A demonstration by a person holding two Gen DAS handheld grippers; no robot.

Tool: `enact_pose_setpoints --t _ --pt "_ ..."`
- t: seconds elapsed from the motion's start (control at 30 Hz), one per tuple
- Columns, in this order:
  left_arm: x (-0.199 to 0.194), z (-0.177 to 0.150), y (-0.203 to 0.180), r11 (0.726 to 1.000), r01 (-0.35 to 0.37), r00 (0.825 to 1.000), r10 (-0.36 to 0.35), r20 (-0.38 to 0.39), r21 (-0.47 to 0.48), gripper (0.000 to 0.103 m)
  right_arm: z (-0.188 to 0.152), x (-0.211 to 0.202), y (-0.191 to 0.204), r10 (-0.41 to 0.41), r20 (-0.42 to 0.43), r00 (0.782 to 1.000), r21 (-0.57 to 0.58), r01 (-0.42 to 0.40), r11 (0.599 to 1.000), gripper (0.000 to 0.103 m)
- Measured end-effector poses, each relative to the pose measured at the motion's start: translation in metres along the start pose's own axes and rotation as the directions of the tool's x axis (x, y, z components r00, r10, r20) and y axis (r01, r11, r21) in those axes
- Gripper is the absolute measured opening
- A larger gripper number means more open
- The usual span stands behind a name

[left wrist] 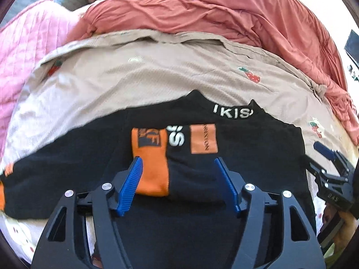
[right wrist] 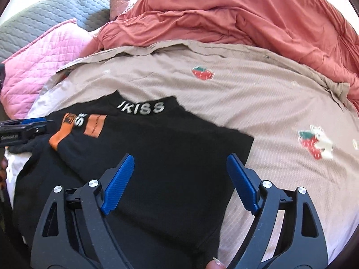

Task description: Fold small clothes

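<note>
A black garment (left wrist: 246,152) with white lettering and orange patches lies flat on a beige strawberry-print sheet (left wrist: 157,78). An orange-cuffed sleeve (left wrist: 152,168) is folded over its middle. My left gripper (left wrist: 178,159) is open, its blue fingers straddling the orange cuff just above the cloth. My right gripper (right wrist: 180,155) is open over the garment's (right wrist: 157,145) right part, empty. Each gripper shows at the edge of the other's view, the right one (left wrist: 325,152) and the left one (right wrist: 27,125).
A crumpled coral blanket (left wrist: 224,18) is heaped behind the sheet. A pink quilted cover (right wrist: 40,62) and a grey quilted pillow (right wrist: 56,9) lie at the back left. The sheet (right wrist: 280,100) stretches to the right of the garment.
</note>
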State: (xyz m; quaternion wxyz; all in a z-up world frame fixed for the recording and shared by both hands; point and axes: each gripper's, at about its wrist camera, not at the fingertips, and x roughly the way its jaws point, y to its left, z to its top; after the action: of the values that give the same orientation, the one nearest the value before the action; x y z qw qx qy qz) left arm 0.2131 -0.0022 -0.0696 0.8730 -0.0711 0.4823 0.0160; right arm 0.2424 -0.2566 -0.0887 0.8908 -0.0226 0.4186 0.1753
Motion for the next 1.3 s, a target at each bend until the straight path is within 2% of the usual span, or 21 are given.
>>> enact_pose_setpoints --t 0.1,0.33,0.43,0.67,0.77,0.87,0.97,1.1,1.2,1.3 --pt "0.006 0.010 -0.009 1.000 0.010 1.000 -0.010 -0.004 0.016 0.073 0.009 0.006 -0.005 0.010 0.004 1.000 0.010 -0.010 1.000 0.078" --pt "0.031 0.020 -0.031 0.998 0.018 0.999 -0.016 -0.031 0.061 0.073 0.016 0.014 -0.015 0.039 -0.005 0.999 0.042 -0.039 0.998 0.080" --pt "0.049 0.017 -0.037 0.997 0.020 0.998 -0.015 -0.067 0.076 0.073 0.016 0.019 -0.017 0.050 -0.018 0.999 0.052 -0.049 0.997 0.080" --pt "0.082 0.003 -0.032 0.996 0.003 0.991 0.009 -0.130 0.092 0.073 0.011 0.040 -0.002 0.046 -0.067 0.997 -0.021 -0.048 0.999 0.081" --pt "0.088 0.001 -0.032 0.993 0.008 0.991 0.007 -0.130 0.115 0.075 0.001 0.057 0.002 0.025 -0.135 0.991 -0.037 -0.030 0.999 0.081" --pt "0.090 0.001 -0.027 0.996 0.030 0.991 -0.019 -0.129 0.078 0.075 -0.009 0.067 0.003 -0.008 -0.152 0.988 -0.075 -0.004 0.997 0.081" --pt "0.090 -0.001 -0.028 0.995 0.025 0.993 -0.014 -0.120 0.093 0.075 -0.010 0.068 0.006 -0.030 -0.151 0.988 -0.095 0.016 0.995 0.082" --pt "0.085 0.000 -0.028 0.995 0.034 0.994 -0.025 -0.108 0.089 0.075 -0.010 0.065 0.005 -0.020 -0.146 0.989 -0.086 0.008 0.996 0.083" --pt "0.070 0.000 -0.029 0.995 0.039 0.997 -0.033 -0.075 0.090 0.075 -0.006 0.058 0.006 -0.019 -0.139 0.990 -0.075 0.008 0.997 0.088" --pt "0.059 0.002 -0.026 0.996 0.024 0.998 -0.019 -0.060 0.084 0.075 -0.001 0.050 0.010 -0.011 -0.114 0.993 -0.064 0.004 0.998 0.089"
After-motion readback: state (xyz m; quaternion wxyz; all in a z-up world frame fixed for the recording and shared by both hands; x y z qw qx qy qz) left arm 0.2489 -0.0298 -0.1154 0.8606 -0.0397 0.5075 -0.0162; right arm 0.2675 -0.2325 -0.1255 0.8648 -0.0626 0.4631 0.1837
